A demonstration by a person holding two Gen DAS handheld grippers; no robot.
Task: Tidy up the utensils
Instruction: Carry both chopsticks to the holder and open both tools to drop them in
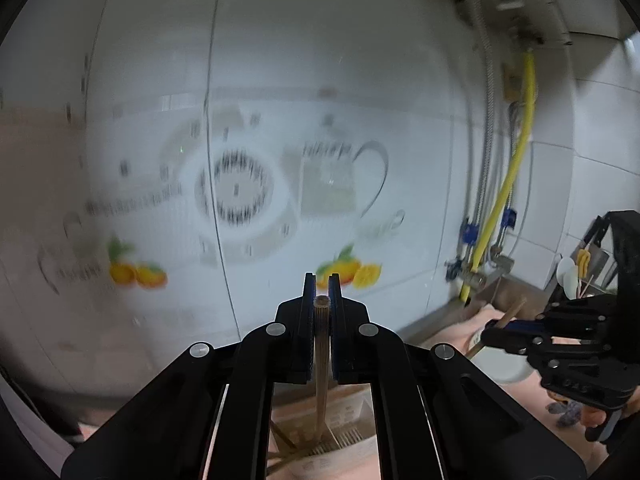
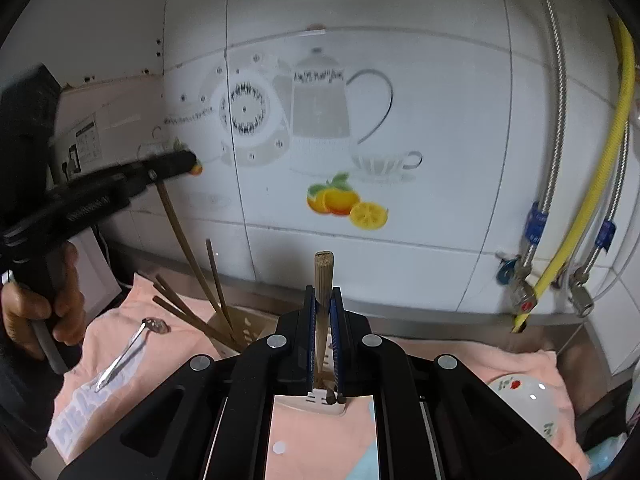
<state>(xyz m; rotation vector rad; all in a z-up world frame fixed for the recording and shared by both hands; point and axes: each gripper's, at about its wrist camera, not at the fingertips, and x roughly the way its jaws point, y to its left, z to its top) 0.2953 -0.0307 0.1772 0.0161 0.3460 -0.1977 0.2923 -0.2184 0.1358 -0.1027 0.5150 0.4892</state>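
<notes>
My left gripper is shut on an upright wooden chopstick, whose lower end hangs over a beige slotted utensil holder. In the right wrist view that gripper shows at the left, a hand on its handle, its chopstick slanting down toward the holder, where several chopsticks stand. My right gripper is shut on another wooden chopstick, held nearly upright. It appears at the right of the left wrist view with its chopstick.
A metal spoon lies on the pink cloth left of the holder. A white flowered bowl sits at the right. Behind is a tiled wall with a yellow hose and steel pipes. A rack with utensils stands far right.
</notes>
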